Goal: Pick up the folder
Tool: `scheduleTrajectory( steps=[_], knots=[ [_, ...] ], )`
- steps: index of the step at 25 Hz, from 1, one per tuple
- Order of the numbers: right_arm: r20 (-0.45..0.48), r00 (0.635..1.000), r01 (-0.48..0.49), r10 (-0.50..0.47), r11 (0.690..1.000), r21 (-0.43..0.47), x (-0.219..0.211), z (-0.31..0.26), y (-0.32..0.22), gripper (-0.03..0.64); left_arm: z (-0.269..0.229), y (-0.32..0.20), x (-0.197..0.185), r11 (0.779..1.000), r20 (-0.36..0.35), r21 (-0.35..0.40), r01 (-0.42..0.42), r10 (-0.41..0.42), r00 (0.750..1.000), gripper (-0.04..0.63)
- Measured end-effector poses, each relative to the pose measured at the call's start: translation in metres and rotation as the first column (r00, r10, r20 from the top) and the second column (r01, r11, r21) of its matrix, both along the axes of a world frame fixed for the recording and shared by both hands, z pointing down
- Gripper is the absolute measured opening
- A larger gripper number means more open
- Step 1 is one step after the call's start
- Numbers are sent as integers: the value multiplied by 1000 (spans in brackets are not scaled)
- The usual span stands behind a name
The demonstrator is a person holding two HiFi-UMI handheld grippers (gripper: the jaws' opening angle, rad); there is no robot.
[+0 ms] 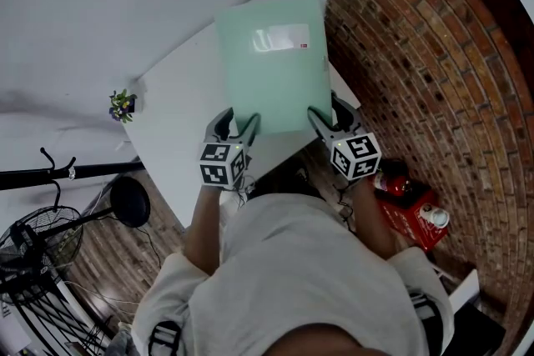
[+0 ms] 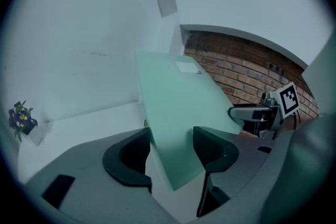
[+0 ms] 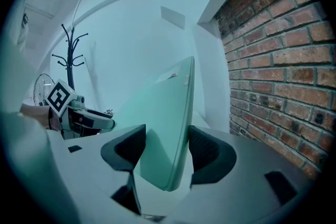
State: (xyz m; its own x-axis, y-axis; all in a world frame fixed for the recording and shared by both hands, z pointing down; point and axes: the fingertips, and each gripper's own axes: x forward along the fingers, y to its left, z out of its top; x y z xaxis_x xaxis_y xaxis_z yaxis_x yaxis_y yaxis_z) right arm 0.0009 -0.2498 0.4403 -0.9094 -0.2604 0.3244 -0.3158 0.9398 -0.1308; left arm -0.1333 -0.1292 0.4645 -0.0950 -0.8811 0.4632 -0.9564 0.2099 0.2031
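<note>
Head view gives us one folder (image 1: 274,62): thin, flat and pale green, with one white label (image 1: 282,37) near its far edge. It is held up off the one white table (image 1: 179,104), by two grippers. Our left gripper (image 1: 239,121) is clamped on the folder's near left corner, and our right gripper (image 1: 327,108) is clamped on its near right corner. One small flower pot (image 1: 123,105) sits by the table's left corner.

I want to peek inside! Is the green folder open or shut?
Shut. The green folder looks like one flat slab, its covers together in the right gripper view.
</note>
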Motion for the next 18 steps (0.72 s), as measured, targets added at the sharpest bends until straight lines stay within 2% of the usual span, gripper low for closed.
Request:
scheduleTrajectory(
  steps=[18],
  knots=[
    [5,1000,-6,6,1000,-5,6,1,-3,256,1,-3,5,1000,-1,-3,-2,2,1000,272]
  ],
)
